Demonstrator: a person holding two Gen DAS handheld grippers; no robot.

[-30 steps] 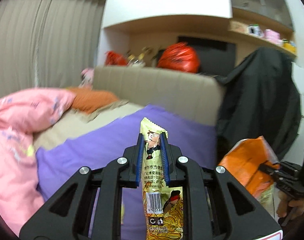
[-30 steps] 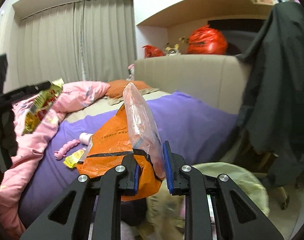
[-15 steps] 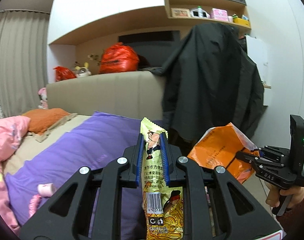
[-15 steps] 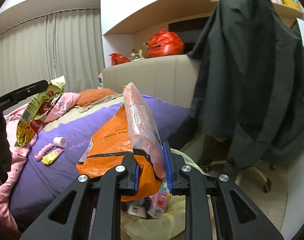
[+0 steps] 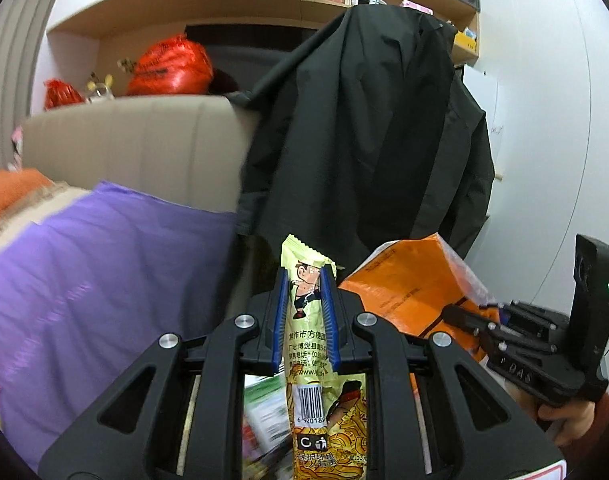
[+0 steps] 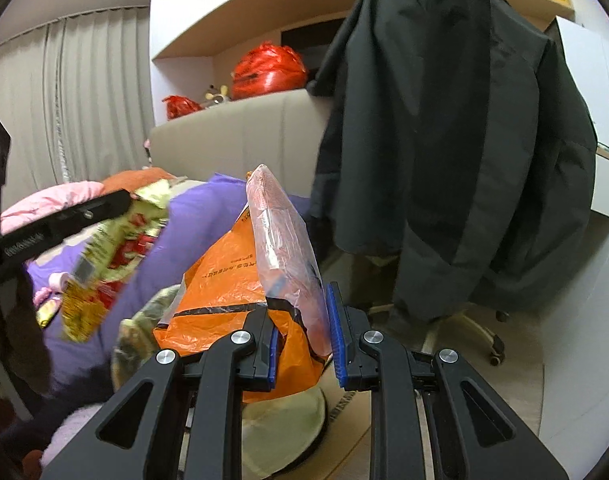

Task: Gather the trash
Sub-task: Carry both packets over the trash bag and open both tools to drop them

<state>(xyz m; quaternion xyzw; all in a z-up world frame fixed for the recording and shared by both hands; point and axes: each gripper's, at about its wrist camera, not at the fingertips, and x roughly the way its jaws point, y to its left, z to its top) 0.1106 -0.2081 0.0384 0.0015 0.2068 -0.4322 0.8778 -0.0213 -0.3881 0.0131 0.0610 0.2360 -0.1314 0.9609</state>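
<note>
Yellow noodle wrapper (image 5: 309,344) pinched upright in left gripper (image 5: 307,320), jaws tight on its middle so it can't slip. Orange plastic bag (image 6: 228,292) plus clear pink wrapper (image 6: 282,252) clamped in right gripper (image 6: 304,344). Both hang off edge of purple bed (image 5: 104,280), over what looks like trash bin (image 6: 280,420) below, probably for dropping. Black jacket (image 6: 456,140) on chair behind.

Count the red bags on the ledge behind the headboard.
2: a large red bag near the black coat, and a small red bag further left. Others may be hidden.
</note>
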